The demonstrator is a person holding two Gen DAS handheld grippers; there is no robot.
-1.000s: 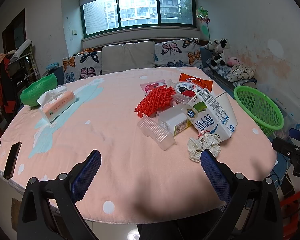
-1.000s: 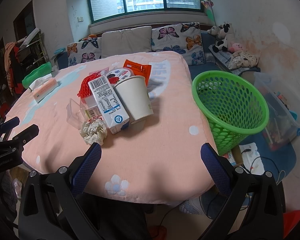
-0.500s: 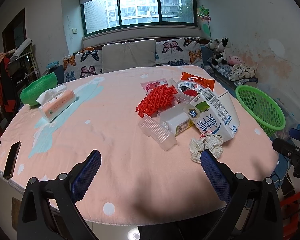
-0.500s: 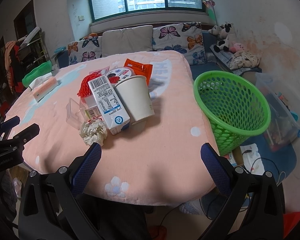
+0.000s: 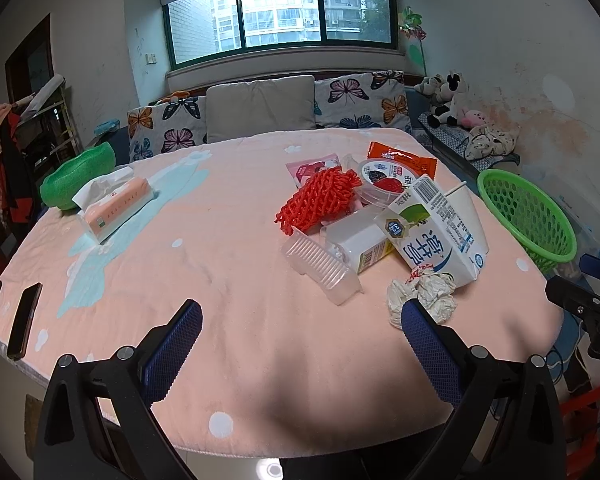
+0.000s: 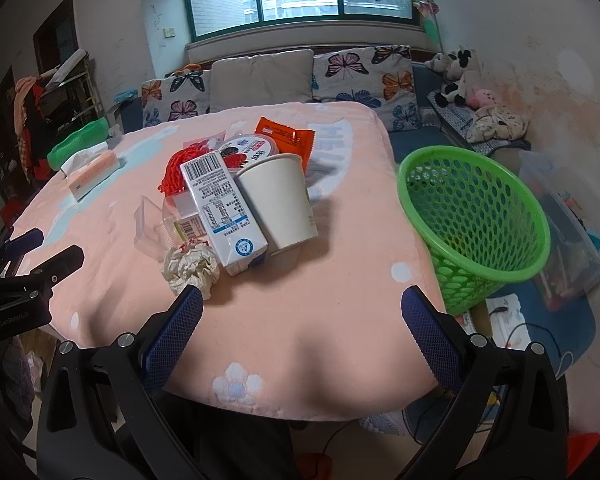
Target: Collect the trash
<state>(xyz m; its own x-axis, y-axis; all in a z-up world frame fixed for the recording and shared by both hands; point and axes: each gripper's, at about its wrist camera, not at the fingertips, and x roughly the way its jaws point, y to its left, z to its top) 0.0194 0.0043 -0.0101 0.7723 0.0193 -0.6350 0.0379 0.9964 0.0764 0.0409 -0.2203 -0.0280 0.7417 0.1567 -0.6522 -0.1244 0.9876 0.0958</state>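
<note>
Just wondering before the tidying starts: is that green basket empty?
Apparently empty: the right wrist view into the green basket shows only bare mesh walls.

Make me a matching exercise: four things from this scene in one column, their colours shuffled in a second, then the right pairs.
Things:
1. basket
2. paper cup
3. net
4. snack packet

Colours:
A. white
B. orange
C. green
D. red

Pairs: 1-C, 2-A, 3-D, 4-B

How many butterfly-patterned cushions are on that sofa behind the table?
2: one butterfly cushion left of the plain beige cushion, another on its right. The table may hide more.
</note>
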